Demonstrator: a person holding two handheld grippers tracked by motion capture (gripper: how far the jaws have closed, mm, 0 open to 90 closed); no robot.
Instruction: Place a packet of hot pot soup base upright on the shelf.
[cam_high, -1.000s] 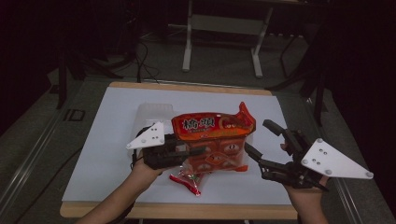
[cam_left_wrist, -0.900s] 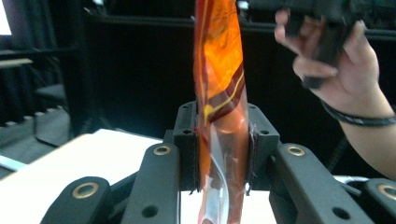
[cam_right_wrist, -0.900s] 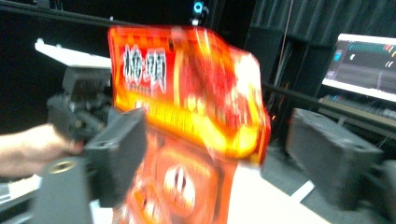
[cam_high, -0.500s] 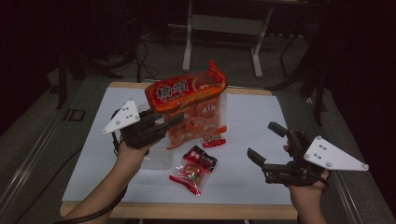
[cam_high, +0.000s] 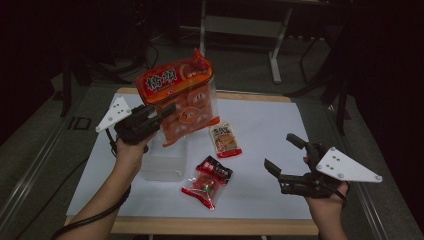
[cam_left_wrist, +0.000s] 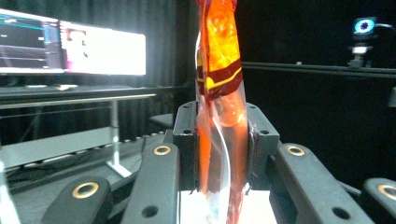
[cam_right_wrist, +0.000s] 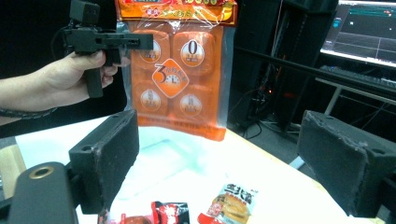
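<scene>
The orange snack bag's (cam_right_wrist: 180, 70) top is cut off above.

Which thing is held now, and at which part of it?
The left claw grips the big orange snack bag at its side edge, lifted above the table. The right claw holds nothing.

The orange snack bag (cam_high: 181, 102), clear-fronted with round pieces inside, hangs upright above the table's white surface.
</scene>
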